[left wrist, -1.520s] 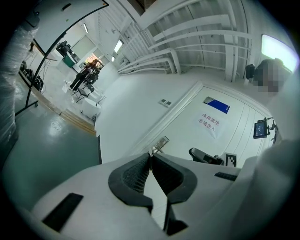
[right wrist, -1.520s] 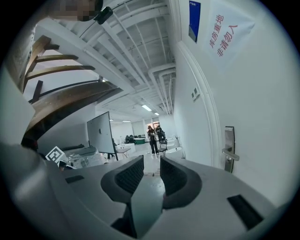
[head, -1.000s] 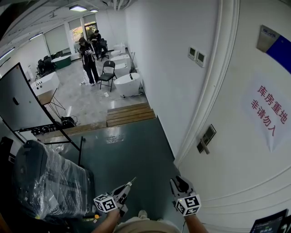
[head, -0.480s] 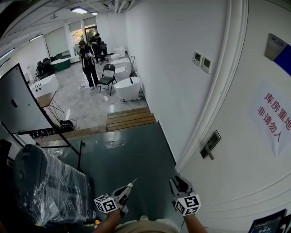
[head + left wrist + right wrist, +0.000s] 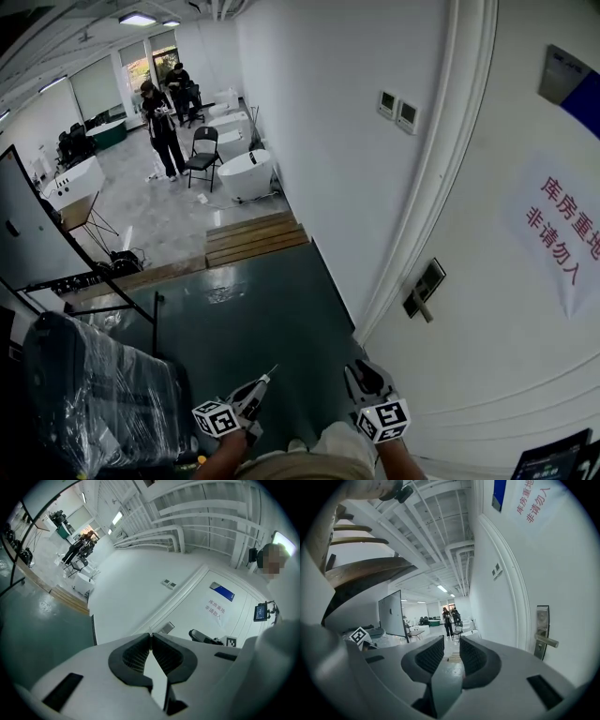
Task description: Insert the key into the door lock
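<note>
Plastic-wrapped bundle (image 5: pixel 94 384) low left, wooden steps (image 5: pixel 255 236) past the green floor. Door lock (image 5: pixel 424 286) on white door (image 5: pixel 506 375), well apart from key (image 5: pixel 271 373). Left gripper (image 5: pixel 261 384) pinched key, jaws nearly together; right gripper (image 5: pixel 362 375) gaped, empty.

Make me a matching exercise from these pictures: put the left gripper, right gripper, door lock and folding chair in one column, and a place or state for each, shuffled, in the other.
Column one
1. left gripper
2. right gripper
3. door lock
4. folding chair

Column two
A. black, far down the room beside a white bathtub
B. mounted on the white door
C. jaws apart, nothing between them
D. shut on the key

Pairs: 1-D, 2-C, 3-B, 4-A
</note>
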Demonstrator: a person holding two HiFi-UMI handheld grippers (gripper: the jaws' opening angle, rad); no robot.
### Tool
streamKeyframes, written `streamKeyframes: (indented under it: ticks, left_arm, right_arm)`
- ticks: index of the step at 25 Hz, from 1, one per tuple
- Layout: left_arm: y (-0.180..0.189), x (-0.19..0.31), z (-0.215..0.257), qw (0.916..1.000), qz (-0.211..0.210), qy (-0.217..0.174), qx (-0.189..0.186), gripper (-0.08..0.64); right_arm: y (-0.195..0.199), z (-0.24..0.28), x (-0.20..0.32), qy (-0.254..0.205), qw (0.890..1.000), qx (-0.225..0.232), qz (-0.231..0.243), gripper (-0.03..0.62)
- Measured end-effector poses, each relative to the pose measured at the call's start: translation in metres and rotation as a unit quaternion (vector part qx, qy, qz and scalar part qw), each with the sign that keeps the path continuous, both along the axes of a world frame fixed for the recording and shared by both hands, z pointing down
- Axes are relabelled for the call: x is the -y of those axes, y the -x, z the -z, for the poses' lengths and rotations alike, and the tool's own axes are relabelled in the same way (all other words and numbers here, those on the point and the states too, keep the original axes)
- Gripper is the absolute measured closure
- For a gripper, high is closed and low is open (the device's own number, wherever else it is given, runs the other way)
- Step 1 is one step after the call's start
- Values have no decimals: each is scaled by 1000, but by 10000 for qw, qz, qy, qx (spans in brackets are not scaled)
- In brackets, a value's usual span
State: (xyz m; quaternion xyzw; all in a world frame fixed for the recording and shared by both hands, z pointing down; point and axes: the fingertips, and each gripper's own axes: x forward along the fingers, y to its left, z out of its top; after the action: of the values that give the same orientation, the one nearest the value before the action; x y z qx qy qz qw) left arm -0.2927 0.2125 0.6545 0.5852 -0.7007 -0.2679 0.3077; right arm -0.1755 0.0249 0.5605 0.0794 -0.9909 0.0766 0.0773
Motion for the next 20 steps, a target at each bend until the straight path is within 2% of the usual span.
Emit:
streamKeyframes:
  ticks: [11, 20]
  left_arm:
    - [-4, 99, 17, 9998, -195, 43, -66, 526]
    - [-27, 163, 13, 9987, -471, -2, -182, 526]
  right_arm:
    - [-1, 20, 82, -205, 9998, -79, -13, 480]
    - [-28, 14, 131, -222, 9995, -135, -174, 480]
